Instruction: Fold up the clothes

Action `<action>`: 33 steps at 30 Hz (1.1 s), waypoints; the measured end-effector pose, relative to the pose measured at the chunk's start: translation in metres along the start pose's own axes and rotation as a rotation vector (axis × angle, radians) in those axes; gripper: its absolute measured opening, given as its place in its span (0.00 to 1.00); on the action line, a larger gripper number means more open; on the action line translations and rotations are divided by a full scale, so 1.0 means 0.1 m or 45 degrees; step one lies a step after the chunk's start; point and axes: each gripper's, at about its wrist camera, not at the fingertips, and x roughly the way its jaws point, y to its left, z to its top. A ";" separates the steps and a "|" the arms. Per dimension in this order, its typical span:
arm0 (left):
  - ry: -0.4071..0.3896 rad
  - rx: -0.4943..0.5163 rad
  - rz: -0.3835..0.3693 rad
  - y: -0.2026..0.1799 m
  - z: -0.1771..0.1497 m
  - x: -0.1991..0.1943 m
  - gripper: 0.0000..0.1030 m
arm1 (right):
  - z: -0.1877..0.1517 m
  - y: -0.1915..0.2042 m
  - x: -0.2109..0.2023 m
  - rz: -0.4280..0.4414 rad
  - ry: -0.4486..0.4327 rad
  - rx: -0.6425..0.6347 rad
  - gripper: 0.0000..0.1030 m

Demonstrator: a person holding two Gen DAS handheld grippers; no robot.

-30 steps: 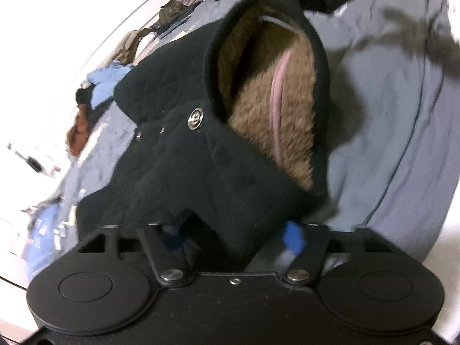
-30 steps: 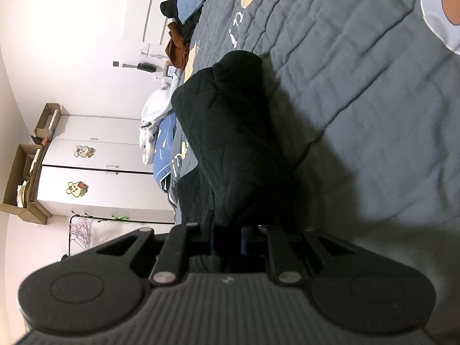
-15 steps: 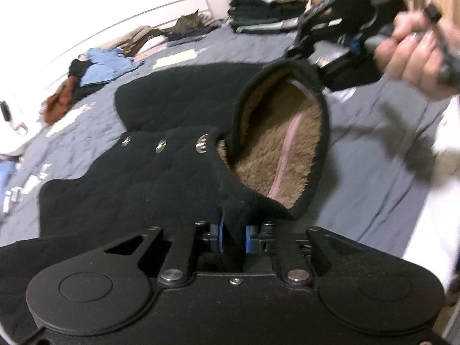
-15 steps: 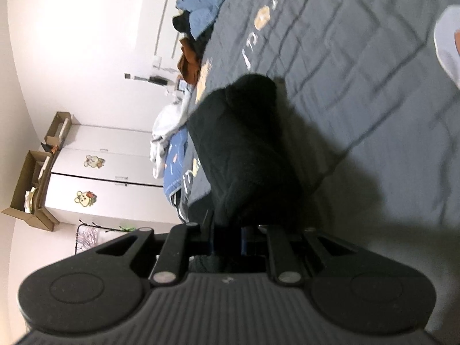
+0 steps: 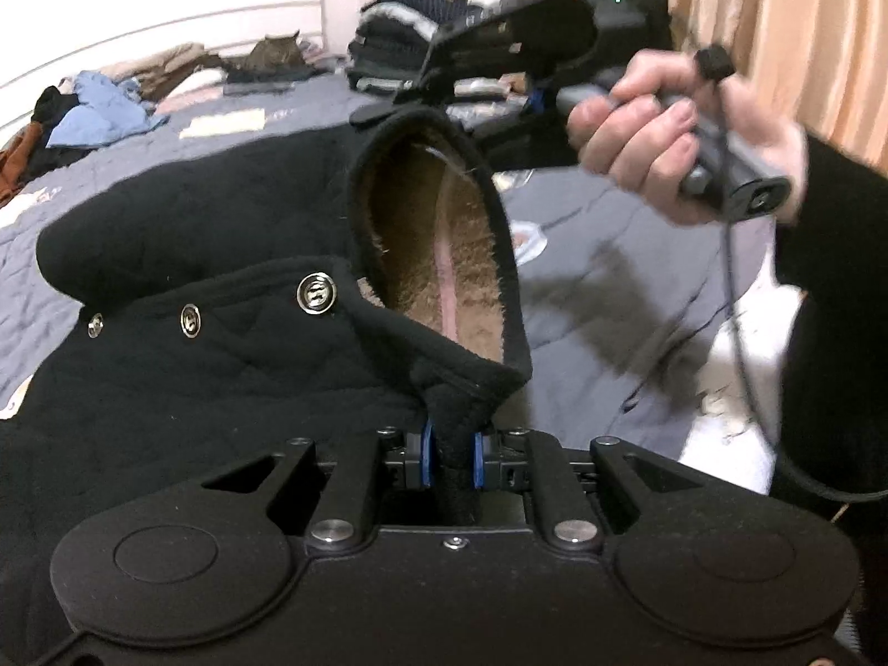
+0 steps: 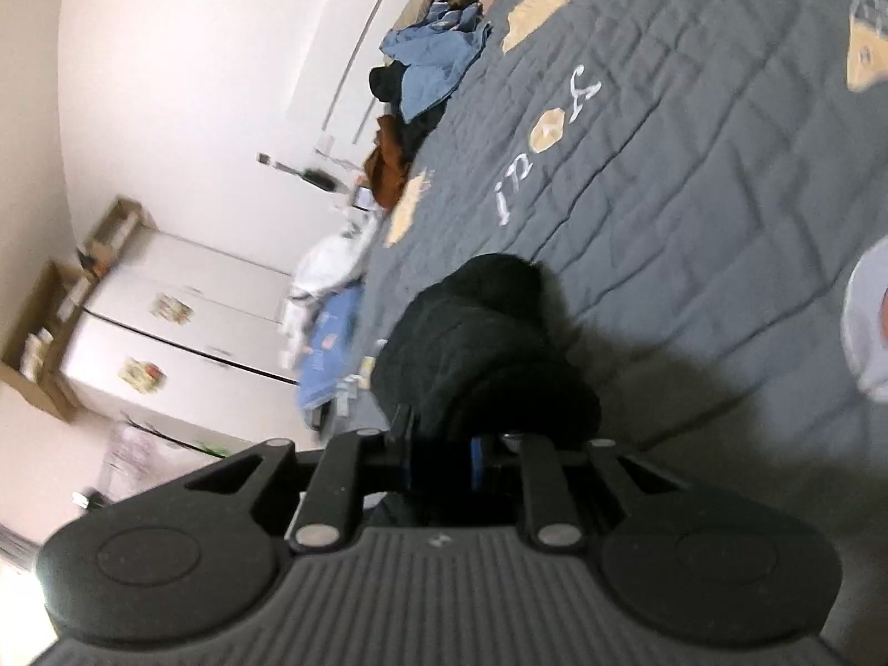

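Note:
A black quilted jacket (image 5: 211, 344) with silver snaps and a brown fleece-lined hood (image 5: 438, 255) lies on the grey bedspread (image 5: 599, 299). My left gripper (image 5: 450, 458) is shut on the jacket's front edge just below the hood. My right gripper (image 6: 441, 458) is shut on a bunched black part of the same jacket (image 6: 477, 349) and holds it above the bed. In the left wrist view the right gripper (image 5: 516, 50) is held in a hand at the far side of the hood.
Loose blue, black and brown clothes (image 5: 94, 111) lie at the bed's far edge. A stack of folded dark clothes (image 5: 410, 44) sits beyond the hood. White wardrobes (image 6: 183, 327) stand by the wall. A curtain (image 5: 777, 28) hangs on the right.
My left gripper closed on the jacket edge and pulled it toward me. My right gripper lifted its bunched part and swung, bringing the far end of the bed into view.

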 end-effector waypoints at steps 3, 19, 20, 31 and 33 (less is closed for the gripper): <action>0.017 -0.003 0.024 0.03 0.02 -0.02 0.17 | -0.01 -0.03 -0.03 -0.105 -0.011 -0.043 0.29; -0.282 -0.136 0.113 0.24 0.18 -0.63 0.62 | -0.15 -0.06 -0.89 -0.177 -0.131 -0.078 0.57; -0.300 -0.161 0.133 0.26 0.19 -0.64 0.62 | -0.21 -0.07 -0.92 -0.177 -0.129 -0.070 0.58; -0.430 -0.306 0.199 0.33 0.36 -0.80 0.67 | -1.17 -0.20 -0.93 -0.159 0.056 0.021 0.61; -0.436 -0.324 0.200 0.33 0.37 -0.80 0.70 | -1.34 -0.19 -0.85 -0.174 0.099 0.017 0.61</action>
